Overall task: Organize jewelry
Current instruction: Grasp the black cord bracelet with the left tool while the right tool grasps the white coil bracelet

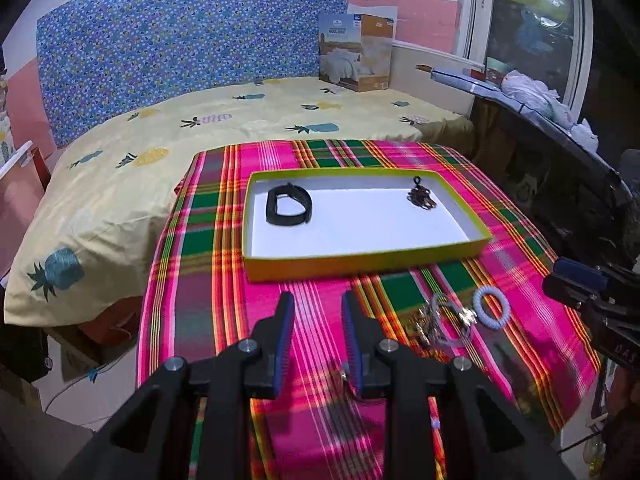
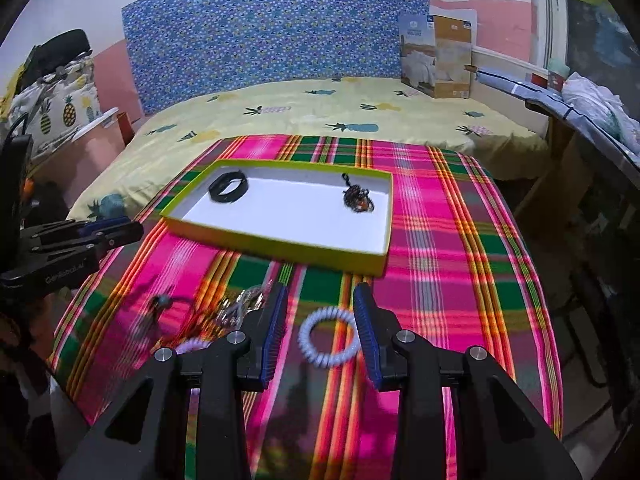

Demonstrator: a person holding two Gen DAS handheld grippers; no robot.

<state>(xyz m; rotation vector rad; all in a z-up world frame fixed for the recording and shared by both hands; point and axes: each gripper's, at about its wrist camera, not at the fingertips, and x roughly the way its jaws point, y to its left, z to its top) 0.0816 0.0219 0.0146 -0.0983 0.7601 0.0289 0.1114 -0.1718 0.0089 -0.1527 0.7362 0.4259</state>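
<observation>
A yellow-green tray with a white floor lies on the plaid cloth. In it are a black band at the left and a dark beaded piece at the right. In front of the tray, on the cloth, lie a tangle of chains and a white spiral bracelet. My left gripper hovers open and empty over the cloth, left of the tangle. My right gripper is open above the spiral bracelet, which lies flat and unheld.
The plaid cloth covers the near end of a bed with a yellow pineapple sheet. More small pieces, a beaded one and a lilac coil, lie at the cloth's left. A cardboard box stands at the headboard; a cluttered ledge runs along the right.
</observation>
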